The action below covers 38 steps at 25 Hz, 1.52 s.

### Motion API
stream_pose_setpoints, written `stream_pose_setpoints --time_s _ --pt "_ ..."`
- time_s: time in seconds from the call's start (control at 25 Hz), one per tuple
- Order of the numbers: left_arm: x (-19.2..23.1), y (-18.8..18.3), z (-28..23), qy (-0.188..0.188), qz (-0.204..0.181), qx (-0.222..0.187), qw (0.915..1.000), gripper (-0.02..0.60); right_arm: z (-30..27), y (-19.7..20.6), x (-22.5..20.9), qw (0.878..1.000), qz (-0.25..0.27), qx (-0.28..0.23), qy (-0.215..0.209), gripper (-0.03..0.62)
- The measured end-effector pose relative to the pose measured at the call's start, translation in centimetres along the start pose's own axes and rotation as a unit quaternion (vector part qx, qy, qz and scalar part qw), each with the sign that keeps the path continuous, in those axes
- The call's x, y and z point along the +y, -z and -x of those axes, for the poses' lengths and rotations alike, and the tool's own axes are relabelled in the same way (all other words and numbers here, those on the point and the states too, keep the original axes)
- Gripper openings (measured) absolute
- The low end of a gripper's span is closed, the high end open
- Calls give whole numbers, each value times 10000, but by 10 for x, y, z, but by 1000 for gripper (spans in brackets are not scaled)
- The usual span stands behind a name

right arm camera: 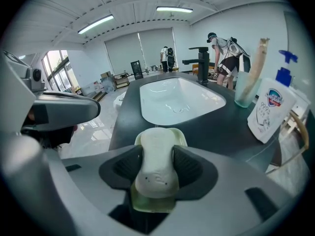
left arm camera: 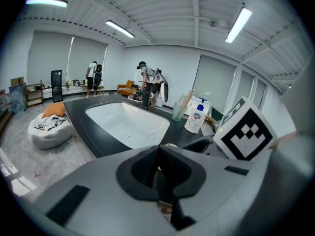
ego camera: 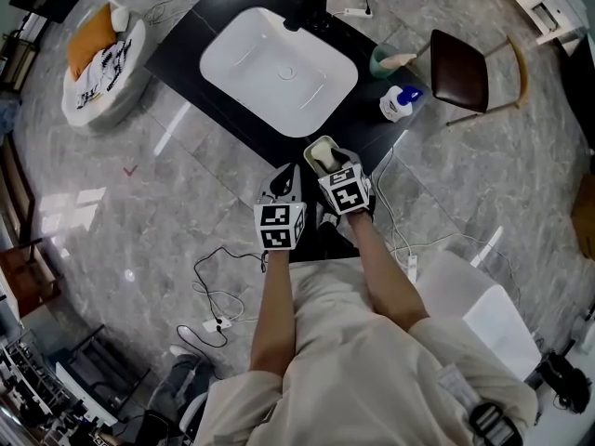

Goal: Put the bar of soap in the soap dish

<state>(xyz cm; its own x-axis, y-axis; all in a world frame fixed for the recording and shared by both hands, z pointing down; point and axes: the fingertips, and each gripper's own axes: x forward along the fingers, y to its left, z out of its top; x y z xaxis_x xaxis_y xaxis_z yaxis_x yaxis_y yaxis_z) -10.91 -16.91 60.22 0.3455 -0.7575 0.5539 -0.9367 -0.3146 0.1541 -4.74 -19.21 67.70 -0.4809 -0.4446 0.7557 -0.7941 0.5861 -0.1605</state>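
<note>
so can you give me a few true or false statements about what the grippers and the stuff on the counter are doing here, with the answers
1. The right gripper is shut on the bar of soap. True.
2. The left gripper holds the soap dish. False: its jaws are together with nothing between them.
3. The soap dish lies on the dark counter directly beneath the held soap. True.
4. The pump bottle stands to the left of the basin. False: it stands to the right of the basin.
</note>
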Motion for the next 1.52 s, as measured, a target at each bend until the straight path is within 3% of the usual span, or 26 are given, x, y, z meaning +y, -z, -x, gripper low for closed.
stream_pose_setpoints --time_s 0.64,1.0,1.52 --pt "7 0 3 -22 89 -54 9999 5 -4 2 -1 9999 -15 -35 144 204" --pt "15 -7 -2 -22 323 -191 9993 5 -3 -3 -7 9998 -95 -168 109 221" --pt "-2 -13 0 133 241 -286 9992 5 21 -16 -13 9983 -215 -518 185 219"
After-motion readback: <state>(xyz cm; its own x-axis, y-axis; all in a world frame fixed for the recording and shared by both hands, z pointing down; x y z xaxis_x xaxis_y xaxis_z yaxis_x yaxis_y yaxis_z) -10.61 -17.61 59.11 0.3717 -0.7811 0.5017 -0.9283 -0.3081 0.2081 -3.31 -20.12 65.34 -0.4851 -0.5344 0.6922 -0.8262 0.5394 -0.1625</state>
